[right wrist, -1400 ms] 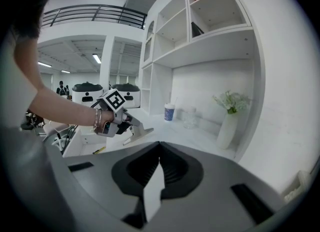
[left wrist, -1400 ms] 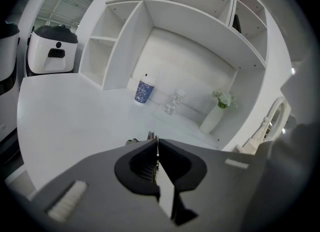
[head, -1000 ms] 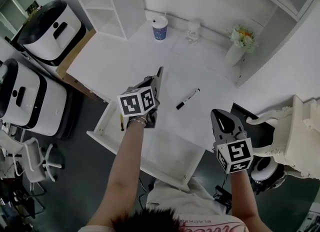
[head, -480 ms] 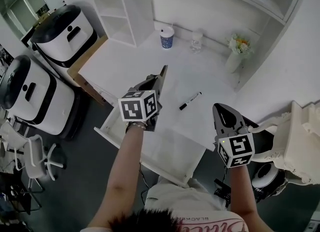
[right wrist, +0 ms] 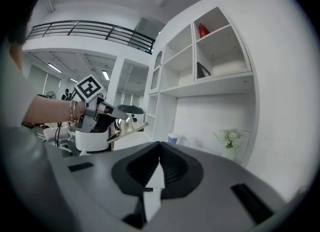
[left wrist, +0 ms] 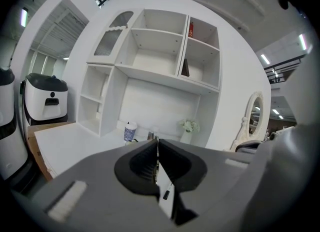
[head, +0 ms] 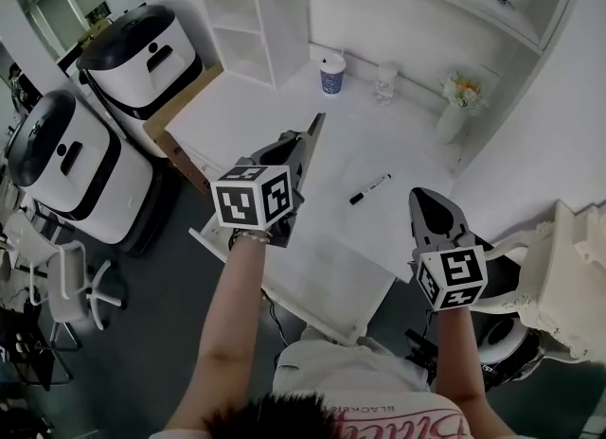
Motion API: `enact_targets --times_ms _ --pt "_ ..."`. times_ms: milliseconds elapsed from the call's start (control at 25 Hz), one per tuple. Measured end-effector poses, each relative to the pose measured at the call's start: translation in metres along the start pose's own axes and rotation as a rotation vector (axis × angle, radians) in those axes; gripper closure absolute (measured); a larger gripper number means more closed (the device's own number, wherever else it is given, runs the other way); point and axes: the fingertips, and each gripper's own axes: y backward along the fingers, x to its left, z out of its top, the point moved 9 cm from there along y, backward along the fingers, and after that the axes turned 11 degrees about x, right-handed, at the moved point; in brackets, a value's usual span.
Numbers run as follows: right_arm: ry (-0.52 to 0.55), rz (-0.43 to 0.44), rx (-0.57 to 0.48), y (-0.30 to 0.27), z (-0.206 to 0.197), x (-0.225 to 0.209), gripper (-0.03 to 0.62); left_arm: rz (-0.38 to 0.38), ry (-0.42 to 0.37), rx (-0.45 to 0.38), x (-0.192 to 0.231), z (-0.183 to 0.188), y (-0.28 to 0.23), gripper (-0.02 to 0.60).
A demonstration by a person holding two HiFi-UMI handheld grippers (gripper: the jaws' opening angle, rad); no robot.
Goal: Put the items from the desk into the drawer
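Head view: a white, smooth desk (head: 248,117) with its shallow white drawer (head: 331,278) pulled open beneath the near edge. The left tongs (head: 295,155) are clenched on a thin, flat, rigid strip (head: 313,130) that juts past their tips, held in the air over the desk's near-left corner. A slim black-and-white marker (head: 369,189) lies loose on the desk, apart from both tongs. At the back stand a lidded blue-patterned cup (head: 332,75) and a white vase of flowers (head: 453,114). The bare left forearm rises from the frame's bottom, a bracelet at the wrist. The right arm reaches along the desk's right corner, with the right tongs (head: 424,199) pointing away from the person.

Left gripper view: the ribbed black pads are pressed together, with the strip seen edge-on as a sliver between them. They aim nearly level at the open white shelves.

Right gripper view: the tongs are clenched on nothing, pads meeting. To the left, the other hand holds the pale strip (right wrist: 131,127) flat and nearly level.
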Motion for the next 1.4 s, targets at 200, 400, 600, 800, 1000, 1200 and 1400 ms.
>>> enact_targets --times_ms 200,400,600,800,1000,1200,1400 --pt "0.005 0.011 -0.007 0.0 -0.001 0.005 0.586 0.012 -0.006 -0.008 0.006 -0.008 0.024 0.568" --pt "-0.008 0.001 -0.017 -0.001 0.002 0.001 0.586 0.03 -0.017 -0.033 0.011 -0.017 0.046 0.568" --pt "-0.024 0.007 -0.009 -0.005 0.001 0.002 0.586 0.052 -0.006 -0.023 0.019 -0.039 0.054 0.568" --pt "-0.011 0.032 0.018 -0.01 -0.005 0.013 0.586 0.07 0.076 0.037 0.035 -0.076 0.05 0.568" --pt "-0.004 0.055 0.051 -0.016 -0.013 0.02 0.586 0.077 0.158 0.089 0.043 -0.109 0.047 0.568" --pt "-0.006 0.069 0.073 -0.022 -0.019 0.028 0.586 0.076 0.216 0.157 0.053 -0.138 0.045 0.568" --pt "0.006 0.083 0.105 -0.027 -0.026 0.033 0.586 0.08 0.256 0.228 0.058 -0.165 0.042 0.568"
